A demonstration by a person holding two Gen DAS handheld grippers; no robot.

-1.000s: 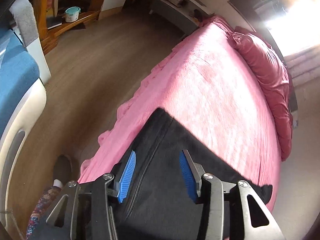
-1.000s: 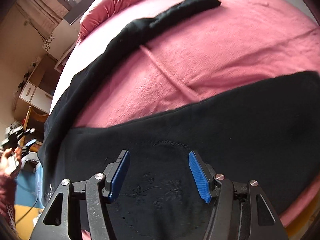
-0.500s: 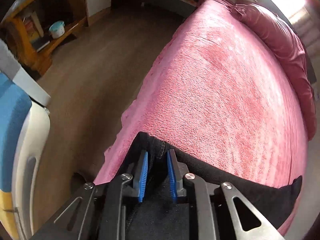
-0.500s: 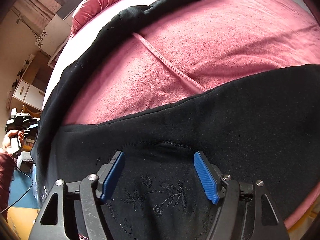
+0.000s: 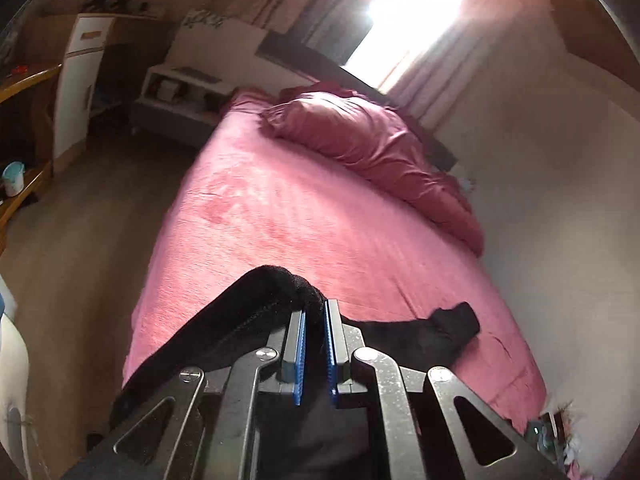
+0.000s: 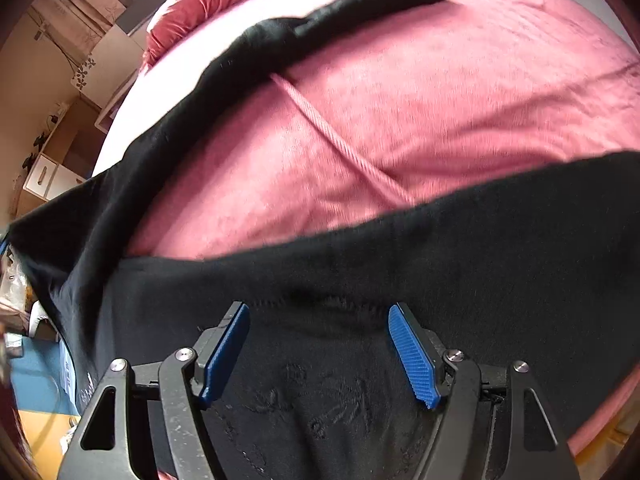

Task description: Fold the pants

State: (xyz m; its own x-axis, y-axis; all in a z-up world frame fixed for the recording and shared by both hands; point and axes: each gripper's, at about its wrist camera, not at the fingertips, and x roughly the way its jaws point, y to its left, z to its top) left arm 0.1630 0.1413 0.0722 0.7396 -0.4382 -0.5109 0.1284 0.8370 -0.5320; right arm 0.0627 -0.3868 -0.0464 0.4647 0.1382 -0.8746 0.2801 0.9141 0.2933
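Observation:
Black pants [image 6: 500,248] lie spread on a pink bed [image 6: 440,92], one leg running to the far side, the other across the near edge. My left gripper [image 5: 314,316] is shut on a bunched fold of the pants [image 5: 276,280] and holds it lifted above the bed [image 5: 280,208]; the far leg end [image 5: 456,320] rests on the cover. My right gripper [image 6: 320,316] is open, its blue pads [image 6: 412,356] hovering just over the embroidered part of the pants near the bed's edge.
A dark pink pillow [image 5: 360,140] lies at the head of the bed under a bright window. A pink cord [image 6: 340,148] lies on the cover between the legs. A low white shelf unit [image 5: 180,92] and wooden floor [image 5: 92,220] lie to the left.
My left gripper closed on the pants' edge and lifted it, tilting up so the room's far end shows. My right gripper stayed open and moved slightly closer over the embroidered cloth.

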